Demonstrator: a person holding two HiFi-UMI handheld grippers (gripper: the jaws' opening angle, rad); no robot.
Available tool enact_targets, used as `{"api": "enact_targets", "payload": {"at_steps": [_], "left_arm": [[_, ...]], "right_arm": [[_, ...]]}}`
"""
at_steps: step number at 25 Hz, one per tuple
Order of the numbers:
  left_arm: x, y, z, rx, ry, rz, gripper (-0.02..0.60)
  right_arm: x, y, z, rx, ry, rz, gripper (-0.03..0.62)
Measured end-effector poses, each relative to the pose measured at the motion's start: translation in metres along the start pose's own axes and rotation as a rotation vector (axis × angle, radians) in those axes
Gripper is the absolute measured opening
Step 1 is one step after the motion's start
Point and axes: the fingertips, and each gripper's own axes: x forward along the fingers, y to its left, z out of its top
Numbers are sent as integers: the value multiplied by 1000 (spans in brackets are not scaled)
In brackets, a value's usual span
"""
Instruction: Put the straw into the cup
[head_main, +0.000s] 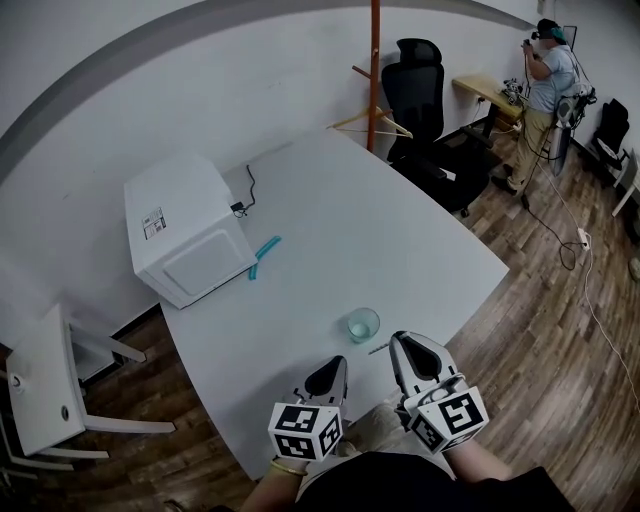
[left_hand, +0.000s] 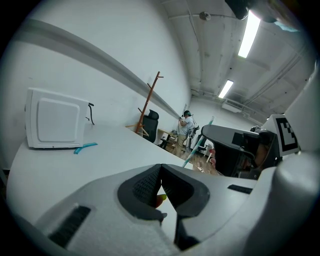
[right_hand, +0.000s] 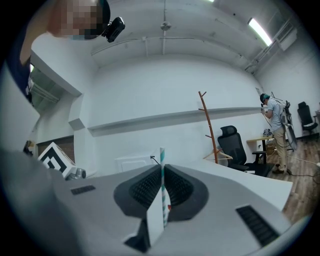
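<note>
Straw (right_hand: 161, 155), teal and white striped, is sitting clamped between the pads of the right gripper (right_hand: 162, 175), jaws closed on it, its free end sticking up past the jaw tips. A white flap is lying against it below the pads; I cannot tell what that is. In the head view the straw (head_main: 379, 349) is showing as a thin line just beside the cup (head_main: 363, 324), on the person's side of it and not yet inside. Judging by its look it is handling as very light, thin-walled and probably paper: easy to crush, and likely to swivel in a two-point grip. A hold near the middle is leaving enough free length to lower in. The cup, small, clear and greenish, is looking light enough to tip if the straw end knocks its rim. The left gripper (head_main: 333, 372) is hovering near the cup with jaws together and nothing clamped, so it is free to steady the cup. The table (head_main: 400, 240) around the cup is carrying nothing in the way. Well beyond the cup, a white box appliance (head_main: 185, 240) is standing with teal pieces (head_main: 265, 258) lying beside it.
</note>
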Motion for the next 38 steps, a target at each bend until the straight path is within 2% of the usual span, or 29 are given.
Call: {"api": "enact_targets", "payload": {"at_steps": [4, 14, 26, 38], "left_arm": [[16, 9, 3, -4, 5, 21, 20], [49, 32, 4, -38, 23, 63, 20], [72, 56, -14, -84, 66, 115, 18], [84, 63, -37, -109, 116, 135, 18]], "right_arm": [[15, -17, 2, 13, -10, -5, 38], [55, -35, -14, 39, 19, 46, 38], [78, -52, -70, 63, 151, 49, 38], [90, -57, -111, 92, 216, 59, 38]]}}
